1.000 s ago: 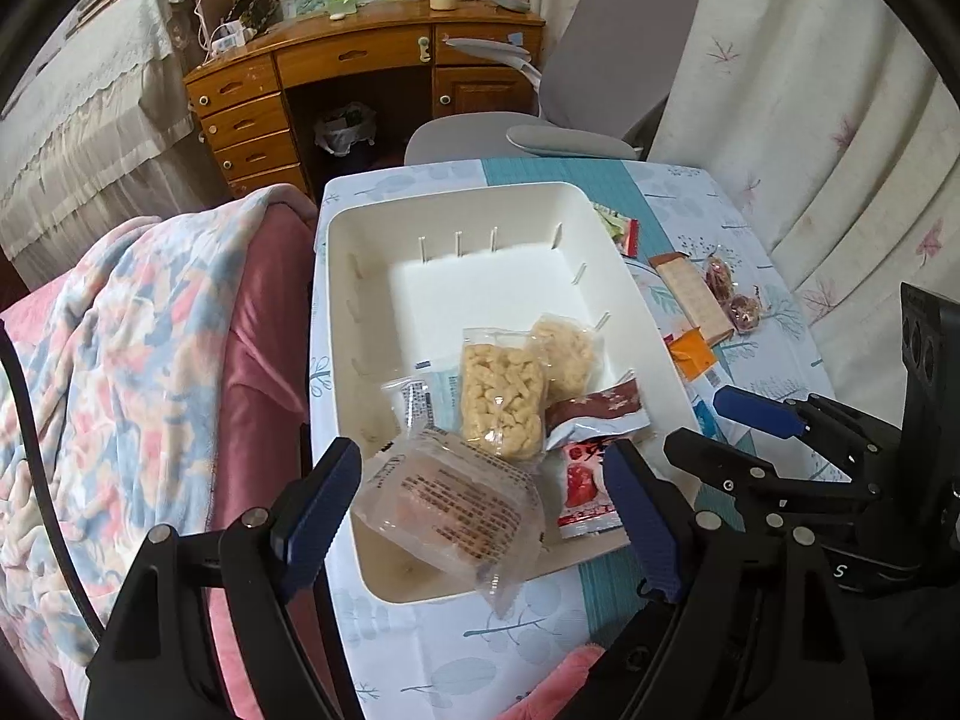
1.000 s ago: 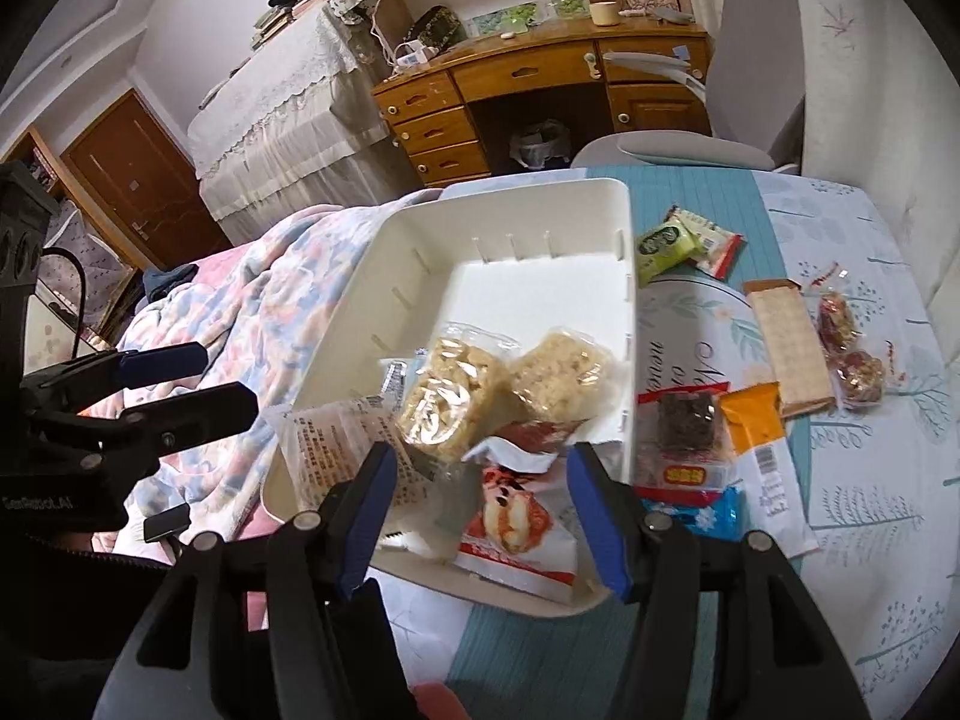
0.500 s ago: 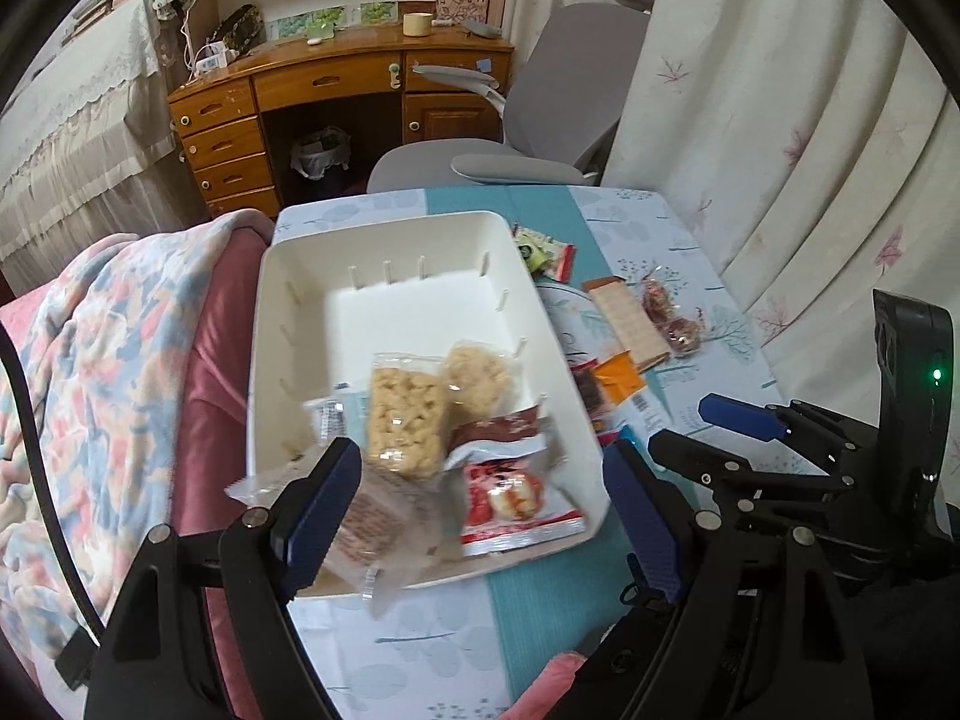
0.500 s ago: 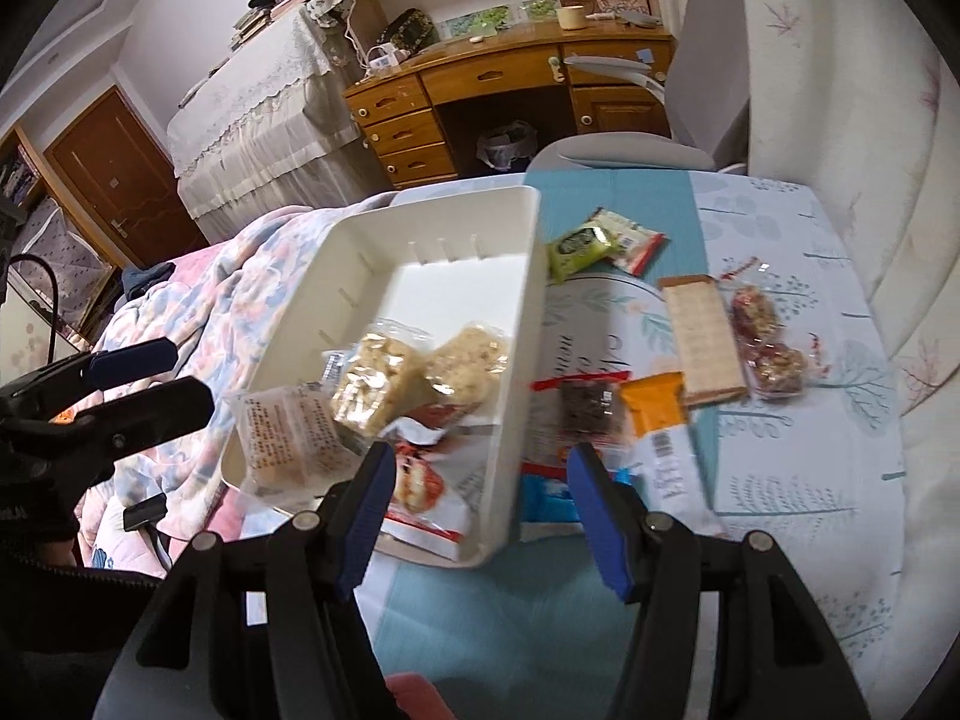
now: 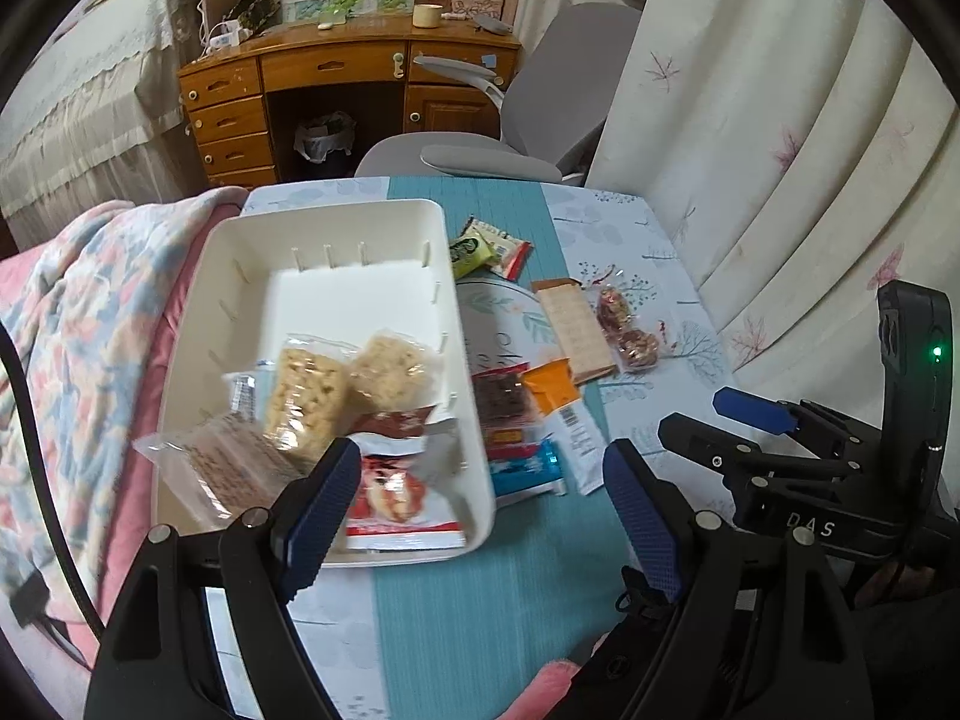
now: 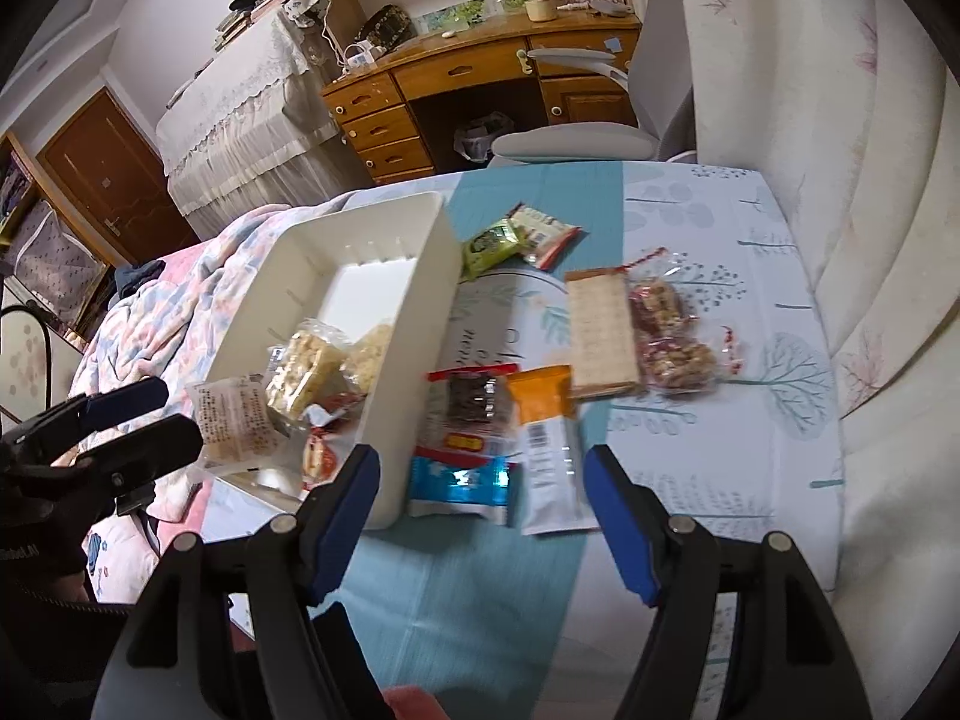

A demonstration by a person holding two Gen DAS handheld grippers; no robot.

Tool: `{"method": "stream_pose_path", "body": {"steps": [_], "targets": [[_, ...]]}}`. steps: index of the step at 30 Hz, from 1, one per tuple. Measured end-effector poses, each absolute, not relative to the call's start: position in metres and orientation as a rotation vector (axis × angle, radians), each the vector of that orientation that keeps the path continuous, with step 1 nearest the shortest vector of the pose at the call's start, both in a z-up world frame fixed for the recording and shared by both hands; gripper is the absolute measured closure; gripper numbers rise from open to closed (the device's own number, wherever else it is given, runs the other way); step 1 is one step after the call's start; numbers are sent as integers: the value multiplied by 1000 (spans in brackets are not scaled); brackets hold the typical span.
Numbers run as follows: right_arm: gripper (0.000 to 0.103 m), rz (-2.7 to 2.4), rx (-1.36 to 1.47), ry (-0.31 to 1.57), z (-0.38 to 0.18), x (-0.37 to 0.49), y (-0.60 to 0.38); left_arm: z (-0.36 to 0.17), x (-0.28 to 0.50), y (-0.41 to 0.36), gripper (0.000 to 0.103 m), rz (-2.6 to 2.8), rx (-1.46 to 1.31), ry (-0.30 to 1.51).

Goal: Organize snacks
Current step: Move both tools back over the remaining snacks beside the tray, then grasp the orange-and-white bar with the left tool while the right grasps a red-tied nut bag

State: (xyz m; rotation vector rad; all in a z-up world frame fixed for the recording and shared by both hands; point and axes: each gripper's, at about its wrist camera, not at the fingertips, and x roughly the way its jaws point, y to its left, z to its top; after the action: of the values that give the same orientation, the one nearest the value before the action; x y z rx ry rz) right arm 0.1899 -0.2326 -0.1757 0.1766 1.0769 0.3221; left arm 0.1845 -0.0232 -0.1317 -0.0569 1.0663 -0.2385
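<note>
A white bin (image 5: 336, 228) (image 6: 432, 276) sits on the table and holds two puffed-rice packs (image 5: 306, 390), a red-and-white packet (image 5: 390, 492) and a clear wrapped cake (image 5: 222, 468) (image 6: 231, 420) leaning over its near left rim. Loose snacks lie to its right: a blue packet (image 6: 462, 483), a dark red packet (image 6: 474, 402), an orange-and-white packet (image 6: 549, 438), a cracker pack (image 6: 600, 330), nut bars (image 6: 666, 336) and green packets (image 6: 495, 243). My left gripper (image 5: 480, 516) is open and empty above the bin's near right corner. My right gripper (image 6: 480, 510) is open and empty just above the blue packet.
The table (image 6: 720, 228) has a teal runner and a leaf-print cloth. A blanket-covered seat (image 5: 78, 324) is at the left, a curtain (image 5: 750, 120) at the right. A grey chair (image 5: 480, 150) and a wooden desk (image 5: 336, 72) stand beyond the far edge.
Both grippers have moved right, from over the bin toward the loose snacks beside it. The clear wrapped cake now lies against the bin's left rim. Both stay open.
</note>
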Motion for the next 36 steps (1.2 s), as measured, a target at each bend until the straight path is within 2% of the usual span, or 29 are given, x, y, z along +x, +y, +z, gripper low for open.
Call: {"method": "stream_pose_path", "body": {"steps": [20,36], "targets": [[32,297,288,1189,-200,254,-322,-183,216,-127,20,-183,-104,1206],[32,280,345,1343,-263,305,-347,-272,268,-160,20,-62,-211,1438]]}}
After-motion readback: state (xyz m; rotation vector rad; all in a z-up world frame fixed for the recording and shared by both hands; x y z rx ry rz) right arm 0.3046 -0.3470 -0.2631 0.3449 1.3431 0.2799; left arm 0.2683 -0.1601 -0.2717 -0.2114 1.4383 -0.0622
